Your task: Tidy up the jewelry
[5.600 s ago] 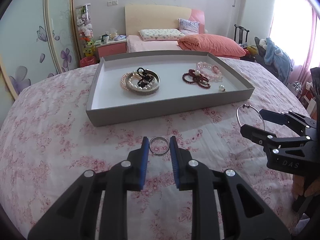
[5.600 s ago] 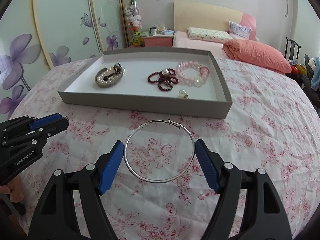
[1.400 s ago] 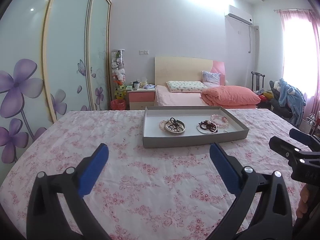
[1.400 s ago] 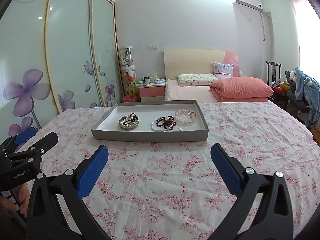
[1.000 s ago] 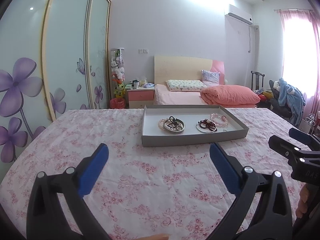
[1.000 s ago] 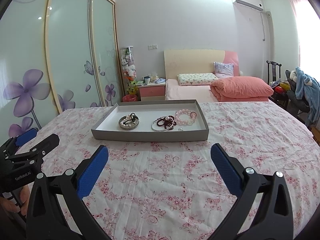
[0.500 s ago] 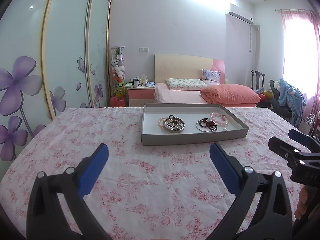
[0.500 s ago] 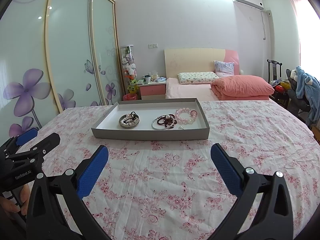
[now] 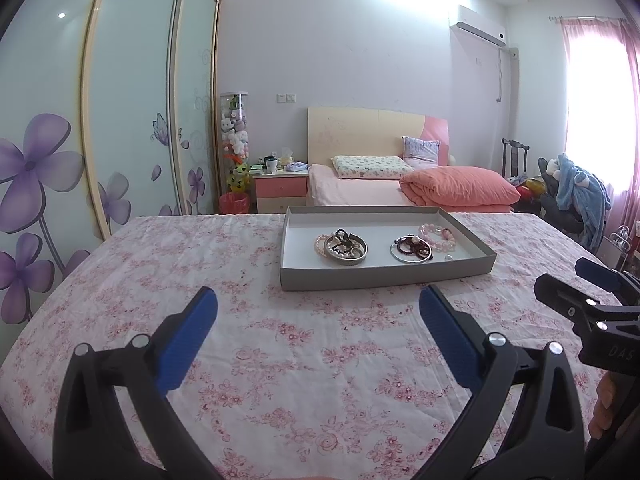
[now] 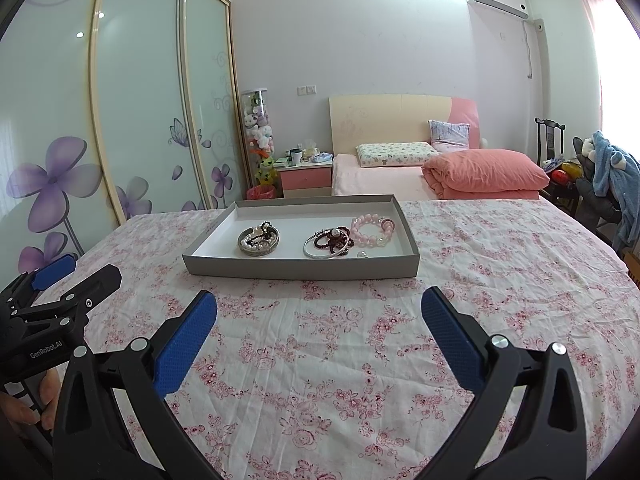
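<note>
The grey tray (image 9: pixel 386 276) is seen at 12 o'clock from the left gripper (image 9: pixel 318 320), a bit toward 1, well apart across the floral bedspread (image 9: pixel 280 360); from the right gripper (image 10: pixel 319 320) it sits at 12, a bit toward 11. Its long axis runs side to side, 9 to 3. Neither gripper is clearly nearer. All jewelry is held in the tray: pearl/metal bangle pile (image 10: pixel 259 241) at 9 side, silver bangle w/ dark beads (image 10: pixel 329 242) mid, pink bead bracelet (image 10: pixel 373 230) at 3 side, a small pearl (image 10: pixel 362 255) near the front wall. No pieces are seen loose on the cloth, so the task is judged approx. done. Both grippers' jaws are spread wide; nothing is held or touched.
</note>
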Motion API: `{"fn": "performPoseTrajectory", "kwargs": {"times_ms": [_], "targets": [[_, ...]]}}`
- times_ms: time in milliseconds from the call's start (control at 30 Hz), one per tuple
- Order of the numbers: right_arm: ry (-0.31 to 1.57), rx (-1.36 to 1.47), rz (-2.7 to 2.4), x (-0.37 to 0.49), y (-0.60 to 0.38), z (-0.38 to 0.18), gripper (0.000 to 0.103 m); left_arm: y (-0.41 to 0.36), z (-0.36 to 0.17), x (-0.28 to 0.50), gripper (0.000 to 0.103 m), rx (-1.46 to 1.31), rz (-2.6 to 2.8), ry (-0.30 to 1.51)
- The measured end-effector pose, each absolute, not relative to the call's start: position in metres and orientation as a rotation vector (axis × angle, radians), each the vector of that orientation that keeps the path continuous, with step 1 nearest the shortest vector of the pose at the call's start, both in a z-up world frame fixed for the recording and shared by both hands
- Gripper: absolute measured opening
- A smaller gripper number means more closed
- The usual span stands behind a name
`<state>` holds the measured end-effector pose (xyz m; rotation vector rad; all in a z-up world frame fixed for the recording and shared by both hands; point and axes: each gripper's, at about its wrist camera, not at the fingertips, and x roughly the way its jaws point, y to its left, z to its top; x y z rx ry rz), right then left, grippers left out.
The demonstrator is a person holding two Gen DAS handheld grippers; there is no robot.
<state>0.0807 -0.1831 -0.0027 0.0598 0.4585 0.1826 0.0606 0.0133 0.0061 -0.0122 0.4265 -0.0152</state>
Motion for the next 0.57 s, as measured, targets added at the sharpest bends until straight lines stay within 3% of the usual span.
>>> {"fn": "performPoseTrajectory", "kwargs": {"times_ms": [567], "targets": [[0.459,0.06,0.182,0.081,-0.1831,-0.0025,0.101,0.0129,0.007,0.0623,0.099,-0.014,-0.019,0.435]]}}
